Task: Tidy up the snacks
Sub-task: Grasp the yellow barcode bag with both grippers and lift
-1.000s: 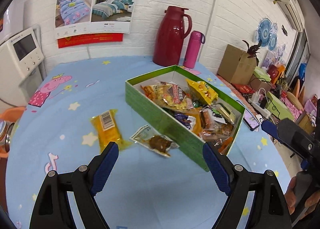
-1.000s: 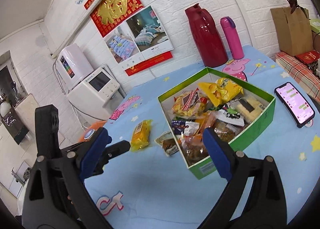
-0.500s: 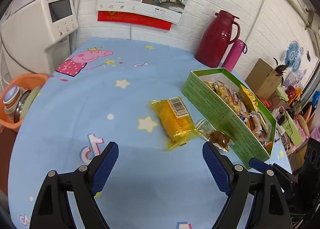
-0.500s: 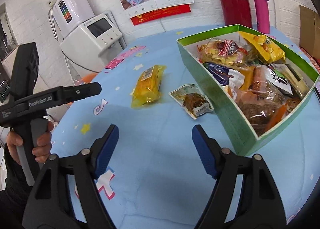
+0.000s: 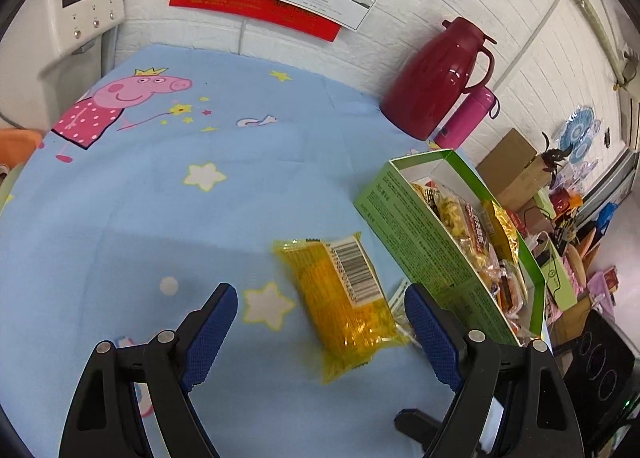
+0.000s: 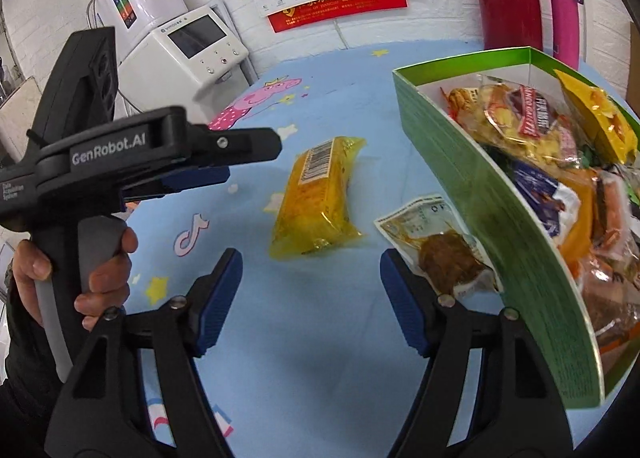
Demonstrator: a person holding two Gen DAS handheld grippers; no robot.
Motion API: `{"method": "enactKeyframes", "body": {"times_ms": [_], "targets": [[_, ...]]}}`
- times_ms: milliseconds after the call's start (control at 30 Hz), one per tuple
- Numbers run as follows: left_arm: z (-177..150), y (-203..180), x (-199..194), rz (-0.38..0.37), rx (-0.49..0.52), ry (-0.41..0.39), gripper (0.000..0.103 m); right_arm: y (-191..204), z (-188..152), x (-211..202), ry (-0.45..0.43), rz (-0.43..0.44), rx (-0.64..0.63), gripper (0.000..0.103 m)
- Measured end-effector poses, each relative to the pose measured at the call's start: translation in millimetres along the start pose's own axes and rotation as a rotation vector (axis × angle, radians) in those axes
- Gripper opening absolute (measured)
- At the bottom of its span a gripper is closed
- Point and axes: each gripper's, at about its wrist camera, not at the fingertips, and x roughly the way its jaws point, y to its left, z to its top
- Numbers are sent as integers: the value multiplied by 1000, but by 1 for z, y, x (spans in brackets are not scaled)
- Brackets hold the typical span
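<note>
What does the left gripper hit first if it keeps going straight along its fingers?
Most likely the yellow snack packet. The left gripper is open and the packet lies on the tablecloth between its fingers and just ahead. The green box sits off to the right of that line. Depth is uncertain through the fisheye.

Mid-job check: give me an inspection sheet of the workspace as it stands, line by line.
Surface: blue cartoon-print tablecloth, flat, no spills seen.
Job's things: green box open and full of snack packets; yellow snack packet and clear packet with a brown snack lie outside on the cloth, left of the box.
Clutter: red thermos jug and pink bottle at the wall.
Grippers: left gripper open, over the yellow packet, not touching; right gripper open, empty.
Cables: white cable down the wall under the poster.
Surroundings: white appliance with a screen; cardboard boxes and mixed goods beyond the table.
</note>
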Motion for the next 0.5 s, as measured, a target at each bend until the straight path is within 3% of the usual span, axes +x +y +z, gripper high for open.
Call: {"method": "enactKeyframes", "body": {"times_ms": [200, 333, 500], "targets": [[33, 4, 38, -4, 43, 44, 87, 1, 11, 34, 41, -18, 0, 73], [38, 9, 69, 16, 75, 108, 86, 2, 15, 47, 65, -10, -17, 71], [22, 21, 65, -75, 60, 130, 69, -4, 13, 46, 72, 2, -33, 58]]}}
